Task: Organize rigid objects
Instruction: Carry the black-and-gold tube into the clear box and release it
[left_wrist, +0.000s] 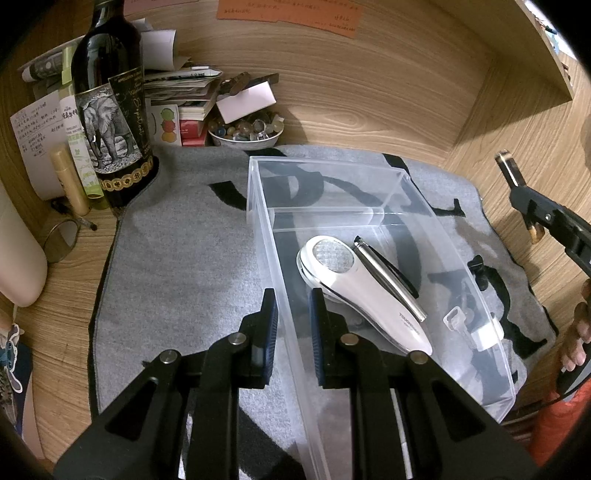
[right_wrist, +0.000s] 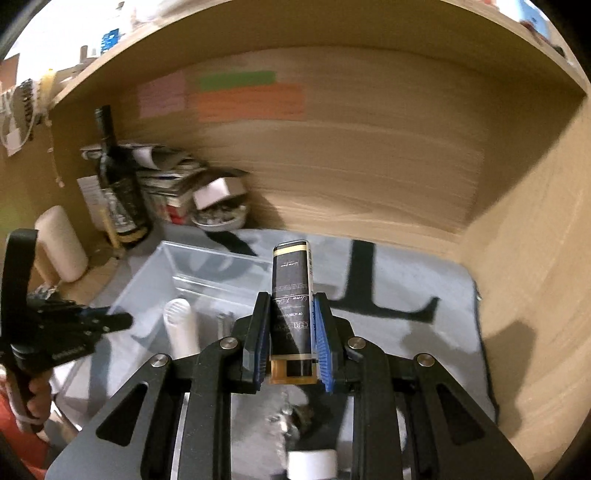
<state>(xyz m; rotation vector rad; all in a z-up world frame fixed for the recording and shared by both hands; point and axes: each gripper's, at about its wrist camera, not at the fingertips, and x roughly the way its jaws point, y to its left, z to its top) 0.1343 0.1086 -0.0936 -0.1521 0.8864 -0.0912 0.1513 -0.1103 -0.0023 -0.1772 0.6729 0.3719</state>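
A clear plastic box (left_wrist: 325, 173) stands on the grey mat (left_wrist: 177, 258). In it lie a white handheld device (left_wrist: 362, 291), a metal nail clipper (left_wrist: 391, 277) and a key with a white tag (left_wrist: 461, 325). My left gripper (left_wrist: 293, 314) is shut on the box's left wall near the front. My right gripper (right_wrist: 290, 325) is shut on a small black and gold bottle (right_wrist: 291, 291) and holds it in the air, to the right of the box (right_wrist: 207, 273). In the left wrist view the right gripper (left_wrist: 524, 199) is at the far right edge.
A dark wine bottle (left_wrist: 110, 103), a stack of books and papers (left_wrist: 184, 88), a bowl of stones (left_wrist: 245, 131) and a gold tube (left_wrist: 70, 177) crowd the back left corner. Wooden walls close the back and right. A small object (right_wrist: 303, 417) lies on the mat below my right gripper.
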